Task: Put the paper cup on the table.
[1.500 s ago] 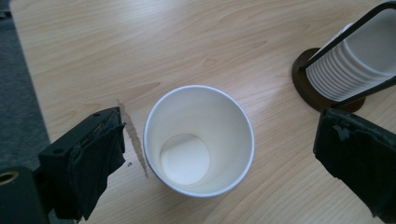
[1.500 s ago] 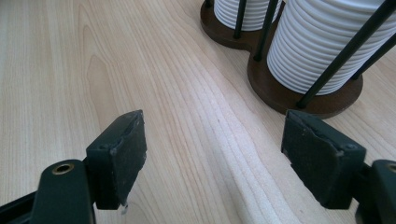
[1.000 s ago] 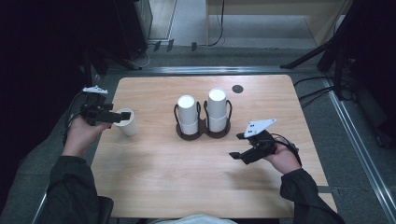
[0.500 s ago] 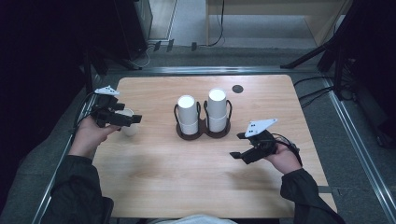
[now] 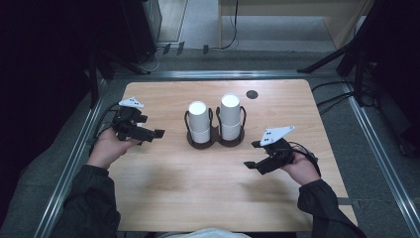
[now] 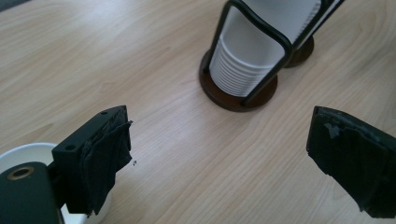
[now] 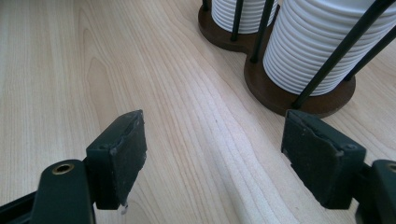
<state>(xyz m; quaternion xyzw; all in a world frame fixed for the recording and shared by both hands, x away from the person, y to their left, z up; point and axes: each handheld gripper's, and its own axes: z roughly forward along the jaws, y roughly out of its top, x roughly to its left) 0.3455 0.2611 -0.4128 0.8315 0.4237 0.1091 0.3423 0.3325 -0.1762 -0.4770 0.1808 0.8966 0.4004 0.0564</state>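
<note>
- Sitting at the near-left of the table point(image 5: 163, 198): 1 white cup point(image 6: 28, 156), just beside the left gripper point(image 6: 219, 158), jaws spread wide, gripping nothing.
- Risking a tip-over: nudging its rim with a jaw.
- Hovering near-right, the right gripper point(image 7: 212, 158), jaws apart, empty; risking a knock against the 2 cup stacks point(image 5: 200, 124).

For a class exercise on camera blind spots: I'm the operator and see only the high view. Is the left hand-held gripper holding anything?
Observer: No. The left gripper view shows the left hand-held gripper with its jaws wide apart and bare table between them.
Operator: Is there a loose cup near it?
Observer: Yes. A single white cup shows its rim beside one jaw, outside the gap.
Operator: What about the stacks?
Observer: The right gripper view shows the ribbed rims of many nested cups in the holder.
</note>
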